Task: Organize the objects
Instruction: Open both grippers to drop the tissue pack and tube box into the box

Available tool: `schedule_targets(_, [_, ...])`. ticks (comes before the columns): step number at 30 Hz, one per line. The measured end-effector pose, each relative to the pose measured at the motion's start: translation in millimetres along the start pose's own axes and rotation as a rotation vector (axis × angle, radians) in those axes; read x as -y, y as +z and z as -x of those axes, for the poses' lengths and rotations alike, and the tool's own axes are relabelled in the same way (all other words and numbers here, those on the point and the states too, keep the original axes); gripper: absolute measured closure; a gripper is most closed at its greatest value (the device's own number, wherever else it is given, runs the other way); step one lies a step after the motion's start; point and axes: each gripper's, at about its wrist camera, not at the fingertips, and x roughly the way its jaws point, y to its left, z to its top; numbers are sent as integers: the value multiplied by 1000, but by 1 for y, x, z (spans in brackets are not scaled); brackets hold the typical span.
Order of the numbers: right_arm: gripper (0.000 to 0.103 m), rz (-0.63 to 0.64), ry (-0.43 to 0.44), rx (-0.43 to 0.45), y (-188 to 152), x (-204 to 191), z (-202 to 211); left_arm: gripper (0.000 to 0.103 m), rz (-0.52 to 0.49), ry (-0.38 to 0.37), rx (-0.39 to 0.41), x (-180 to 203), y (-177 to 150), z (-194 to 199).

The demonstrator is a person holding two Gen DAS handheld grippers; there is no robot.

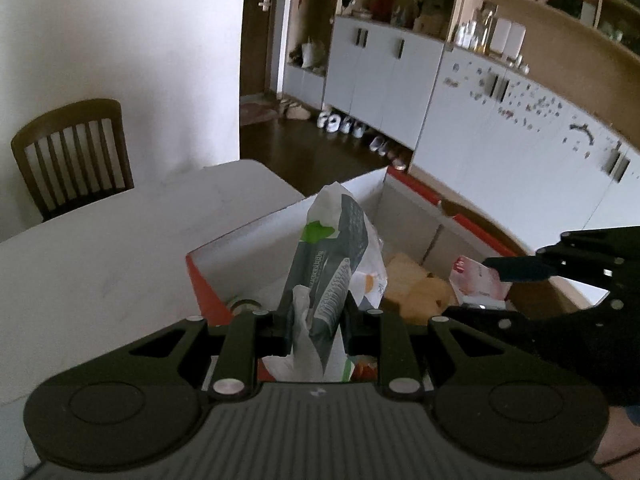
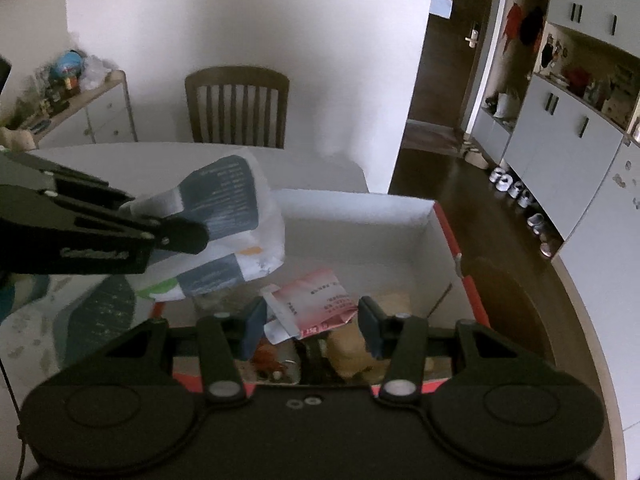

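Over the box [image 2: 360, 216] at bench [image 1: 100, 248] edge – L tongs [image 1: 316, 320] clamp plastic bag [image 1: 336, 248]; R tongs [image 2: 316, 324] grip pink sachet [image 2: 316, 300].

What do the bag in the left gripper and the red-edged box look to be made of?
Bag: thin plastic film, slightly glossy, printed white, grey and green; it crumples and bunches where the left gripper pinches it.
Box: probably cardboard, matte white inside, red outside; flat, stiff walls with folded corners.
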Motion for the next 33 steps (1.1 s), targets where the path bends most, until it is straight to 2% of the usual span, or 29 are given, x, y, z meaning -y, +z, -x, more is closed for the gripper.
schedule_targets(14, [53,-39,-41,-96,-18,33,-52,82,-84,55,-115,22,2,-67])
schedule_targets(23, [53,-50,-37,-138,-26,42,-69,81,-113,59,-175,27,4,-86])
schedule_targets(26, [52,-44,-27,-141,-25,41,-71,73,-117,52,-189,28,5,-88])
schedule_targets(27, [51,-43,-27,-139,-25,42,-72,65,-118,52,-191,28,4,-88])
schedule_targets(28, [49,-41,-28,-138,-25,42,-72,47,-116,44,-193,28,4,-87])
schedule_targets(30, [43,-38,-31,-141,-26,43,-72,29,-107,38,-179,25,3,-84])
schedule_targets(31, [39,-38,-31,-141,-27,43,-71,25,-106,36,-172,24,2,-82])
schedule_targets(33, [39,-46,-23,-138,-29,45,-70,25,-103,29,-168,23,0,-77])
